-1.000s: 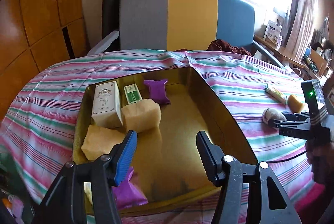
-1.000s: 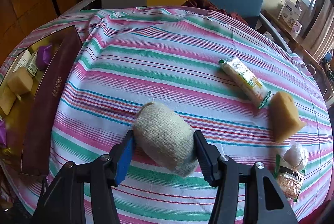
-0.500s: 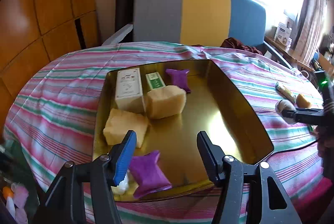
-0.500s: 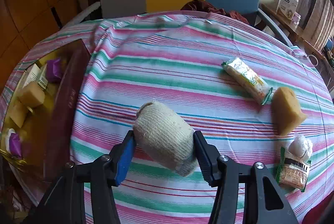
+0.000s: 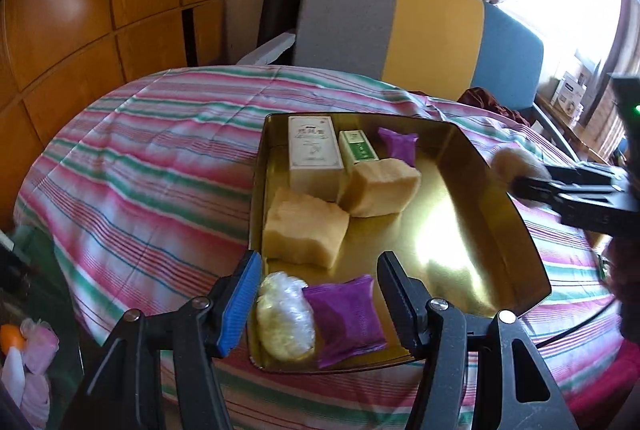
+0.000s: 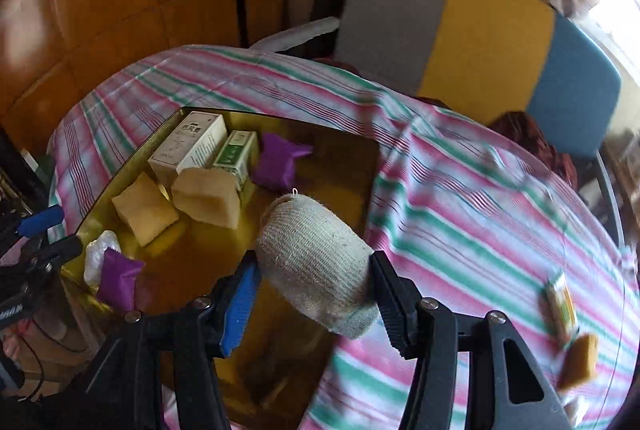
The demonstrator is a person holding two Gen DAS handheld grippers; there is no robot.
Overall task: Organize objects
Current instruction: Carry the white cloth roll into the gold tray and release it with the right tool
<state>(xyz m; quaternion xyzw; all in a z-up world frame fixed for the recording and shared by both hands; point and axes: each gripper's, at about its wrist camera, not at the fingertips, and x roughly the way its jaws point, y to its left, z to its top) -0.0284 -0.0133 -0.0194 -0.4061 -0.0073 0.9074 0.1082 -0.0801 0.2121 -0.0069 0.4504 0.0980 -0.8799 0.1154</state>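
The right gripper (image 6: 314, 304) is clamped on a rolled grey-beige sock (image 6: 316, 262), both pads pressing its sides; the roll hangs in the air above the near right part of the gold tray (image 6: 344, 149), not touching it (the picture is blurred at the edges). From the left wrist view the same roll shows as a fuzzy beige blur at the tray's right rim, gripped by the black fingers (image 5: 568, 185) of the right gripper.

The left gripper (image 5: 316, 294) holds nothing; its jaws stand apart over the tray's near edge, and below the gap lie a clear-wrapped white bundle (image 5: 284, 314) and a purple pouch (image 5: 348, 314), side by side and touching.

Further in, the tray carries two yellow sponge blocks (image 5: 306, 232), one nearer and to the left, the other (image 5: 380, 185) just behind it to the right; at the far end a white carton (image 5: 314, 153), a green-and-white box (image 5: 358, 147) and a second purple pouch (image 5: 398, 145) sit in a row, left to right.

The tray rests on a striped cloth (image 5: 152, 173) in pink, green and white; on the cloth, well to the right of the tray, lie a wrapped snack bar (image 6: 562, 304) and another yellow sponge (image 6: 580, 360); beyond the table stands a chair (image 5: 420, 25) with a grey, yellow and blue back.
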